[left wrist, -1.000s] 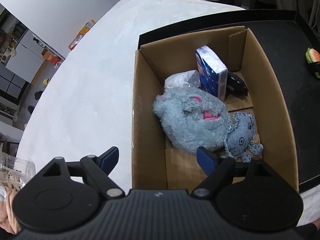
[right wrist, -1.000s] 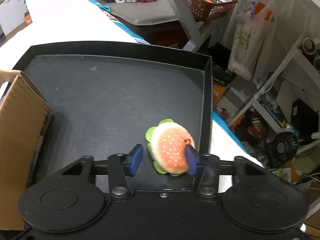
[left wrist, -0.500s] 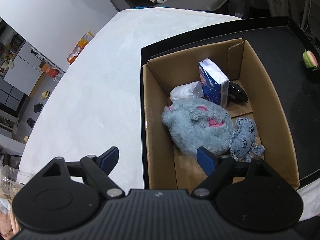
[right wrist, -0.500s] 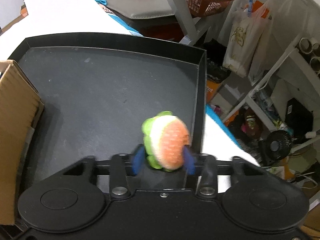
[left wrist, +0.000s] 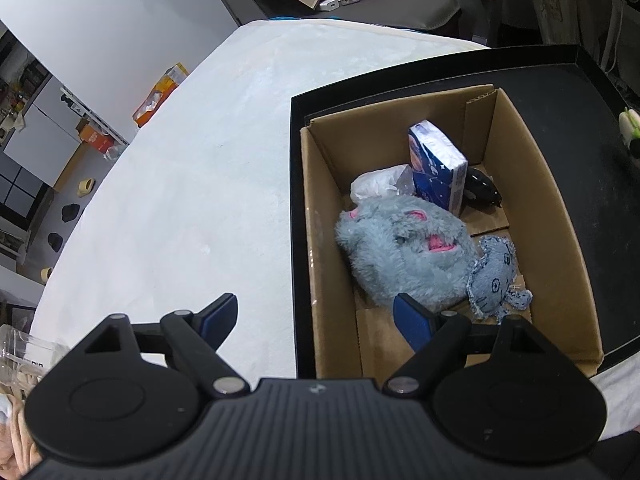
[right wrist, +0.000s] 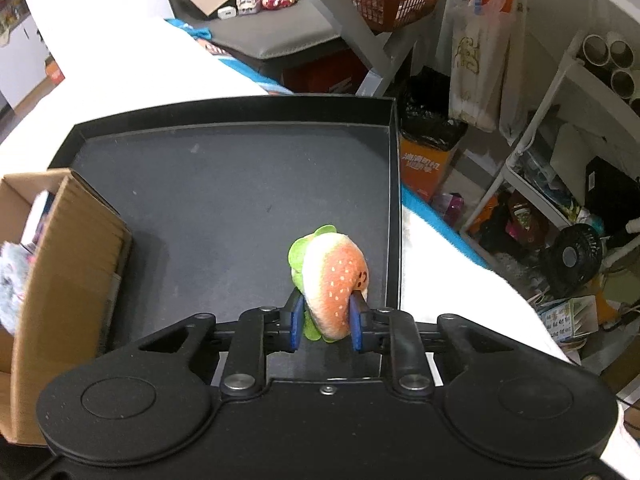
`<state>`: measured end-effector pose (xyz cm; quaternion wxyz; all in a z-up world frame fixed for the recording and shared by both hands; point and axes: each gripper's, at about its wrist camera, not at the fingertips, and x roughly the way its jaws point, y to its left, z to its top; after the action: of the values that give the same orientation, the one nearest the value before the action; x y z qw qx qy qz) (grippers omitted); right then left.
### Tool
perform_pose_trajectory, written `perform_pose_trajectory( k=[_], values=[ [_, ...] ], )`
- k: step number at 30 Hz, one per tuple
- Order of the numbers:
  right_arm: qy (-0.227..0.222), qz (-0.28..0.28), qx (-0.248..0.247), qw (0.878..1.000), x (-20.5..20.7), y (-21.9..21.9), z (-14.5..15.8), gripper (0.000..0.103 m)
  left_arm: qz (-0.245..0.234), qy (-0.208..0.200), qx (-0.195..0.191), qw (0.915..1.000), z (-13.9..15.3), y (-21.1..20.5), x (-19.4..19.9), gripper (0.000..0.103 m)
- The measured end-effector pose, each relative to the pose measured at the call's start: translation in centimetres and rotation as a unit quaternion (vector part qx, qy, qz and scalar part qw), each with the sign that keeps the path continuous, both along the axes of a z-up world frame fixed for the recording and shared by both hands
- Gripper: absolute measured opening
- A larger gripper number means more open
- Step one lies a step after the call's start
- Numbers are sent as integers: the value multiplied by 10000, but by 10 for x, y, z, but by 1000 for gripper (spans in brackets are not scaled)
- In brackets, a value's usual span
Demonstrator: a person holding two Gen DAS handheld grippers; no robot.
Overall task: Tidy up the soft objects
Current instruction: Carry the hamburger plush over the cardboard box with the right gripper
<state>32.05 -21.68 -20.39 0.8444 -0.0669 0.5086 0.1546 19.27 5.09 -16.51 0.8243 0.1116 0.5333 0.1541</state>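
My right gripper (right wrist: 326,312) is shut on a plush hamburger (right wrist: 332,276) with an orange bun and green lettuce, held above the black tray (right wrist: 224,196). The hamburger's edge also shows at the far right of the left wrist view (left wrist: 630,126). A cardboard box (left wrist: 516,156) stands in the tray's left part and holds a fluffy grey plush (left wrist: 404,252), a small denim octopus (left wrist: 494,280), a blue tissue pack (left wrist: 438,166), a white bag (left wrist: 376,184) and a black item (left wrist: 482,188). My left gripper (left wrist: 316,316) is open and empty above the box's near left corner.
The box's wall (right wrist: 76,256) is left of the hamburger in the right wrist view. The tray's raised rim (right wrist: 394,200) runs just right of my right gripper. A white cloth-covered table (left wrist: 180,184) spreads left of the tray. Shelves and clutter (right wrist: 560,200) stand beyond the table's right edge.
My right gripper closed on the hamburger and lifted it off the tray, turning it on edge. My left gripper drew back and up from the box, still open.
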Motion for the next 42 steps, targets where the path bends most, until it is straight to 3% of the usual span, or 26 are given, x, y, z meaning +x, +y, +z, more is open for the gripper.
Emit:
perform_pose_trajectory(
  k=[19, 42],
  values=[
    [-330, 35, 105, 9994, -22, 3, 43, 22, 60, -255, -448, 9987, -4, 16, -12, 84],
    [-640, 601, 84, 9961, -56, 57, 84, 22, 155, -729, -703, 9947, -5, 26, -27, 81]
  ],
)
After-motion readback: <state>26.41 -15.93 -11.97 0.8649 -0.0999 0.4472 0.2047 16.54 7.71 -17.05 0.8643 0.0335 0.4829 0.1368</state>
